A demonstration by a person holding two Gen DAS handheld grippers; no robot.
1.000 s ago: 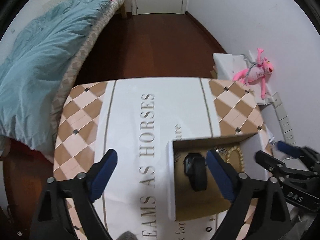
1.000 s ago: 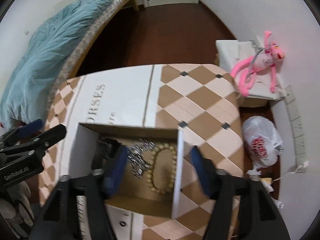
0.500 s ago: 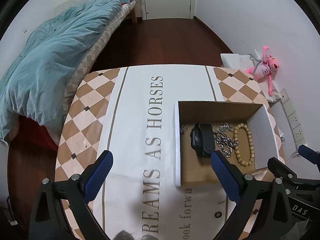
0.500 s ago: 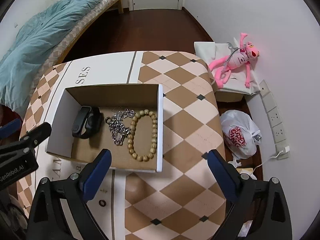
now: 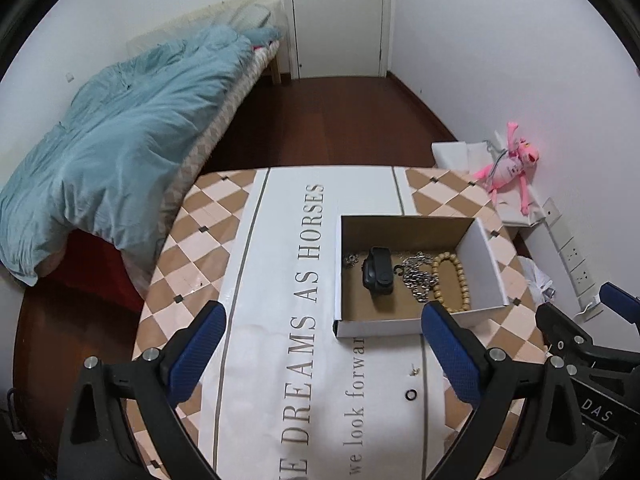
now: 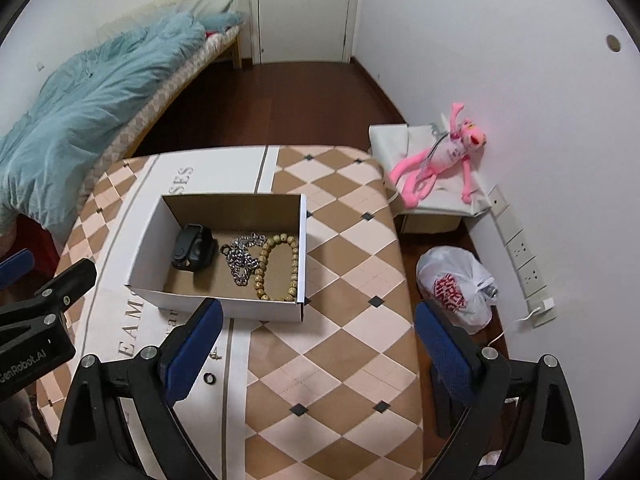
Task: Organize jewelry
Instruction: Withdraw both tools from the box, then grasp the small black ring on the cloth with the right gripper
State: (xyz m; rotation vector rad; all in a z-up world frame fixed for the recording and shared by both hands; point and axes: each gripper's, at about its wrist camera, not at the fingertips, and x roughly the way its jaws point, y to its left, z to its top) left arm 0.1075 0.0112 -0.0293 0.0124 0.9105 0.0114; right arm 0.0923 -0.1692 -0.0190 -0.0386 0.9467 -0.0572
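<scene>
An open cardboard box stands on the table. In it lie a black watch, a silver chain and a wooden bead bracelet. A small black ring and a tiny earring lie on the cloth in front of the box. My left gripper and right gripper are both open and empty, held above the table's near side.
The table wears a checkered cloth with printed lettering. A bed with a blue duvet is to the left. A pink plush toy lies on a white box at the right, with a plastic bag on the floor.
Both grippers have pulled back and up from the box. The box's contents, the ring and the earring have come into fuller view. Nothing was picked up.
</scene>
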